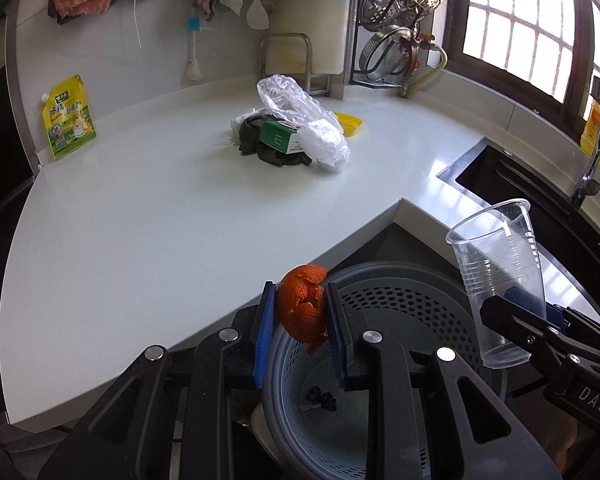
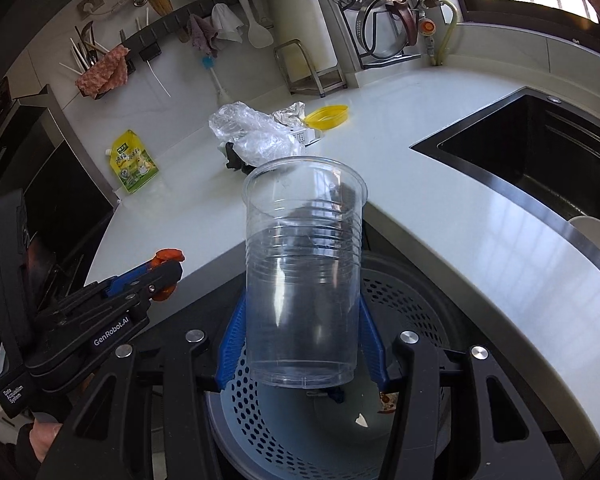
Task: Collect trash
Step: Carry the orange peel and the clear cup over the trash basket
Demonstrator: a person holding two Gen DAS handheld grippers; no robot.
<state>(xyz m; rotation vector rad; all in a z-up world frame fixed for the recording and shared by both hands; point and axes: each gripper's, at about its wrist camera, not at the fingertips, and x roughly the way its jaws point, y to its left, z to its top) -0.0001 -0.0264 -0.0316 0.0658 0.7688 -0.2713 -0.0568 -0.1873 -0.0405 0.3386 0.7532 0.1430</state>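
the left gripper [image 1: 300, 312] has its jaws clamped on an orange peel [image 1: 303, 306]; the right gripper [image 2: 302, 336] pinches a clear cup [image 2: 303, 276]. both hang over the perforated bin [image 2: 400, 304] below the worktop [image 1: 160, 208]. centre each over the opening before releasing, peel first.

The dark cloth [image 1: 260, 142] in the heap on the table [image 1: 140, 220] lies mostly buried under the crumpled plastic bag [image 1: 308, 120] and the green box [image 1: 279, 136], and the box's print is too small to read. Beside the heap, the yellow lid [image 1: 350, 123] shows only an edge from behind the bag. Below the table's corner, the perforated basket [image 1: 400, 300] is partly covered by the left gripper's fingers [image 1: 266, 332], and the small dark blue scrap [image 1: 320, 396] on its bottom is too small to identify.
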